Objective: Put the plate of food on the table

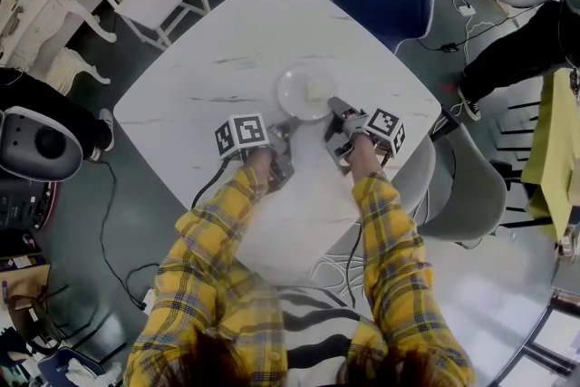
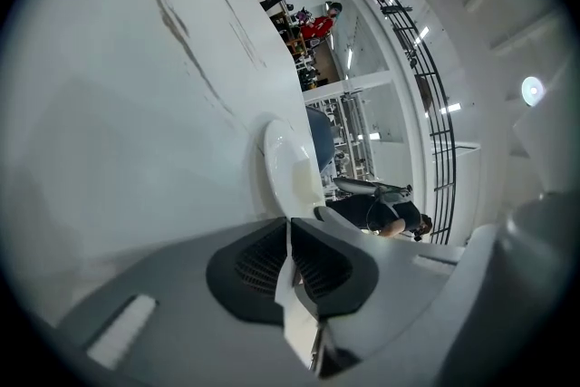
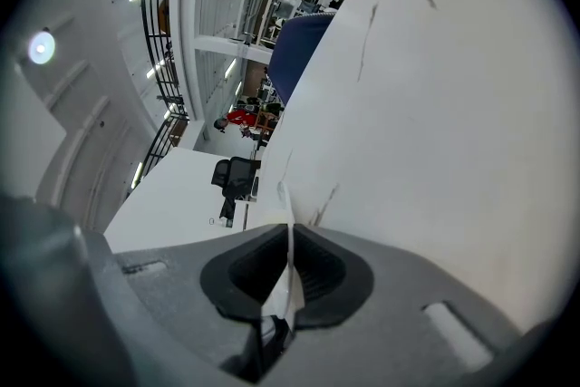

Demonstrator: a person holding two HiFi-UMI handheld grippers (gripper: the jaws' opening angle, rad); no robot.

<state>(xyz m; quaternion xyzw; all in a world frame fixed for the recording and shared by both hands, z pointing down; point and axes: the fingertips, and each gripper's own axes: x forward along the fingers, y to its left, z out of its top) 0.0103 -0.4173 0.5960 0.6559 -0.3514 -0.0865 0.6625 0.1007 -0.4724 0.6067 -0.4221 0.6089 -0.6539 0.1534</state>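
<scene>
White plate [image 1: 292, 95] sits on the worktop [image 1: 208, 77], rim pinched by left tool [image 2: 290, 224] and right tool [image 3: 290, 236]; letting go seems next.

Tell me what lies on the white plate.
A pale yellowish piece of food lies on the plate; which food cannot be told. The plate surface beneath it is covered.

Left claw [image 2: 290, 236]: dark ribbed pads all but together w/ only a thin pale slit btwn them. Tips sit right at the near rim of a white plate [image 2: 288, 163] on the marbled white worktop [image 2: 136, 122]; contact unclear. Bkgd: blue chair [image 2: 319, 140], person in dark clothes [image 2: 376, 213], black railing [image 2: 426, 86].
</scene>
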